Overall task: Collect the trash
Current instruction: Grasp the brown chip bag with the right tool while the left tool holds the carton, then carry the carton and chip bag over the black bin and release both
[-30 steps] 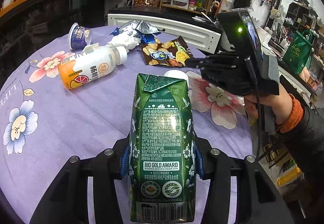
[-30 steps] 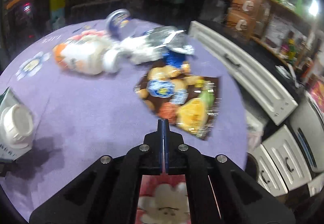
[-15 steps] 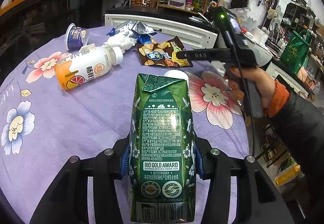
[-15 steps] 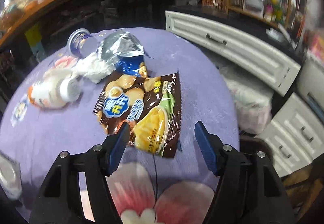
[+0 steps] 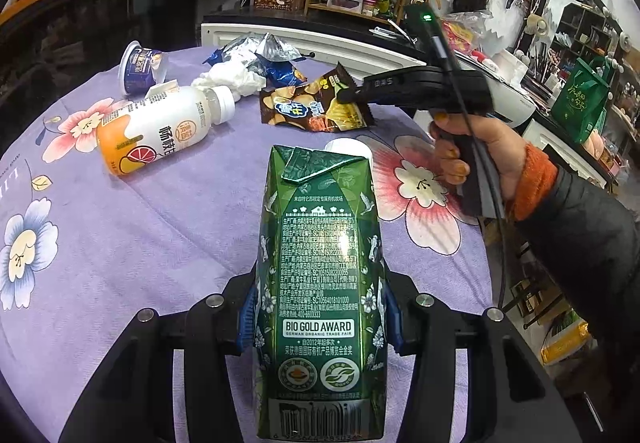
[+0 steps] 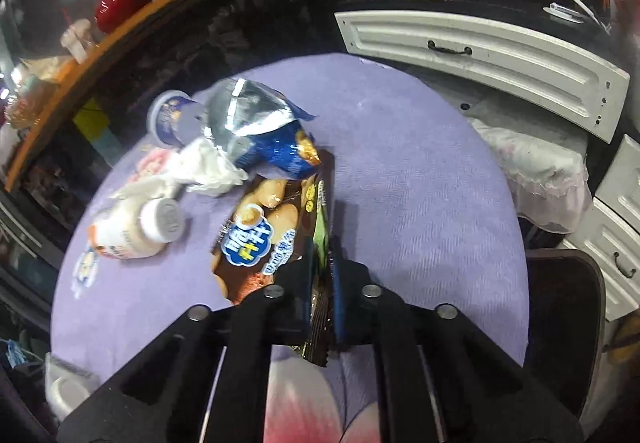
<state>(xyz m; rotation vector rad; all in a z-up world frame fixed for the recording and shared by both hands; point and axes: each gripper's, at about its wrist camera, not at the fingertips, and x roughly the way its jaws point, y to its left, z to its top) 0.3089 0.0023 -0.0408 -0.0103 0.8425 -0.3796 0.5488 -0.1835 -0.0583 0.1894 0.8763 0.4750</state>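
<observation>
My left tongs (image 5: 320,317) clamp the stiff green milk carton (image 5: 322,295) at its base. My right tongs (image 6: 322,283) pinch the brown crinkly plastic snack bag (image 6: 276,235) by its near edge on the table (image 6: 420,203); it's light, floppy, probably slippery.

Bottle (image 5: 156,129) left of snack bag (image 5: 316,109), cup (image 5: 138,67) behind.

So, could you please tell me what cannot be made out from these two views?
- Left wrist view: the green carton hides the table behind it; its cap is mostly hidden.
- Right wrist view: the fingers cover the brown snack bag's near edge.
- Right wrist view: the drink bottle label is blurred.
</observation>
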